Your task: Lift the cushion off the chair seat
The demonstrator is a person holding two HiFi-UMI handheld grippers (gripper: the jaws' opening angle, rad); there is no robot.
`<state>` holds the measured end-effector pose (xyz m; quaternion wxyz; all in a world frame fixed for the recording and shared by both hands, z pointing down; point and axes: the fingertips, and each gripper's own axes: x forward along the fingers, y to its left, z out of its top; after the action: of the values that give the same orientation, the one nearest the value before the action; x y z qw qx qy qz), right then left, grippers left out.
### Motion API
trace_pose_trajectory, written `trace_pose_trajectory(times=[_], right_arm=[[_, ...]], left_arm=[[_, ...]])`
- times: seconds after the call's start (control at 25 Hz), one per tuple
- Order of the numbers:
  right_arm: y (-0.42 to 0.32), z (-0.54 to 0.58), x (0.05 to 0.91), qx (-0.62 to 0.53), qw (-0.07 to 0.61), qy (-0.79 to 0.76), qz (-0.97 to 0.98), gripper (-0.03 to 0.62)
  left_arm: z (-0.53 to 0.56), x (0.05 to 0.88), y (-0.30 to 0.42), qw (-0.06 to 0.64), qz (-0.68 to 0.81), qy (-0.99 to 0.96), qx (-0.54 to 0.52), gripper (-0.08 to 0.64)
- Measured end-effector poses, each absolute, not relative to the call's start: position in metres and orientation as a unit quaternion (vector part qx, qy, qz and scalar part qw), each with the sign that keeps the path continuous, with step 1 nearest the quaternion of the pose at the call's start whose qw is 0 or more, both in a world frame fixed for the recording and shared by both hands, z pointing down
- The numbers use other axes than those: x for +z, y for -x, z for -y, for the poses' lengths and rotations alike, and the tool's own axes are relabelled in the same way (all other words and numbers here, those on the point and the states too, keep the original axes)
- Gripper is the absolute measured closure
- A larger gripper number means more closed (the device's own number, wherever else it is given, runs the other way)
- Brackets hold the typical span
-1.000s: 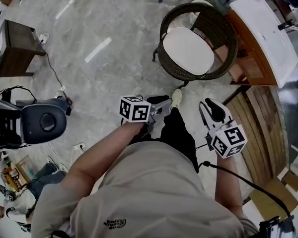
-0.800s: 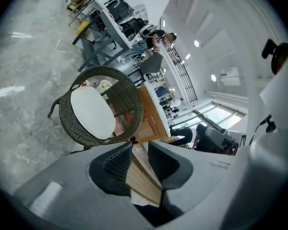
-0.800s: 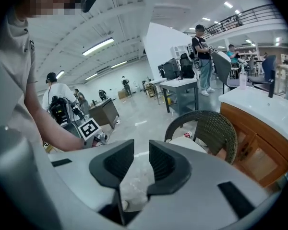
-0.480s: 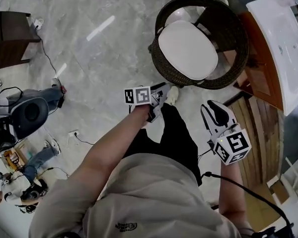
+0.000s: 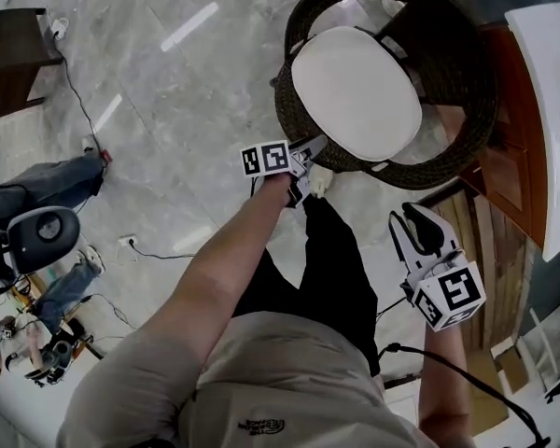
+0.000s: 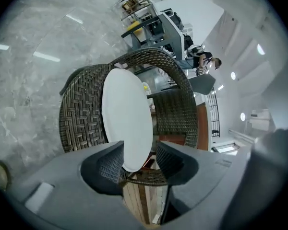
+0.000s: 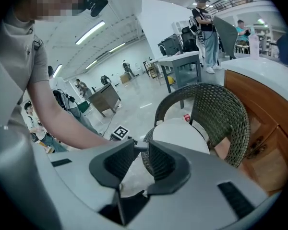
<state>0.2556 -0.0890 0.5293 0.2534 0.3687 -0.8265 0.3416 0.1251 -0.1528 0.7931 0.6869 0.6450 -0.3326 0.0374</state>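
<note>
The right tongs [image 5: 413,220], jaws a little apart and empty, hang by the person's leg. The left tongs [image 5: 308,160], jaws opening on nothing, are closer, at the chair [image 5: 294,124] rim. Just past them, the white cushion [image 5: 357,91] lies on the seat.

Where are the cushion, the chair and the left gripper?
cushion [image 5: 355,91]: head view, middle of its white top.
chair [image 5: 448,63]: head view, wicker backrest.
left gripper [image 6: 139,150]: left gripper view, gap between its opening jaws; pads press nothing, cushion's near edge shows between them.
</note>
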Motion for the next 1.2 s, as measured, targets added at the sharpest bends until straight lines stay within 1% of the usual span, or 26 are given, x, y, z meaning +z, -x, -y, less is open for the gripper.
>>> trace_pose_trajectory(times=[0.2, 0.48, 0.64, 0.96, 1.2], right_arm=[[-0.259, 0.096, 0.556, 0.358, 0.253, -0.362, 0.823, 0.487], [-0.260, 0.091, 0.582, 0.403, 0.244, -0.352, 0.809, 0.488], [-0.252, 0.090, 0.586, 0.417, 0.230, -0.346, 0.808, 0.487], [-0.247, 0.085, 0.603, 0.442, 0.222, -0.332, 0.803, 0.488], [-0.249, 0.084, 0.613, 0.446, 0.223, -0.333, 0.801, 0.488]], left_arm=[[0.167, 0.840, -0.124, 0.700, 0.360, -0.616, 0.027, 0.356], [0.180, 0.874, -0.131, 0.712, 0.381, -0.589, 0.021, 0.327], [0.185, 0.880, -0.134, 0.713, 0.373, -0.594, 0.009, 0.327], [0.219, 0.885, -0.151, 0.709, 0.366, -0.600, -0.053, 0.328], [0.241, 0.887, -0.169, 0.710, 0.346, -0.610, -0.066, 0.334]])
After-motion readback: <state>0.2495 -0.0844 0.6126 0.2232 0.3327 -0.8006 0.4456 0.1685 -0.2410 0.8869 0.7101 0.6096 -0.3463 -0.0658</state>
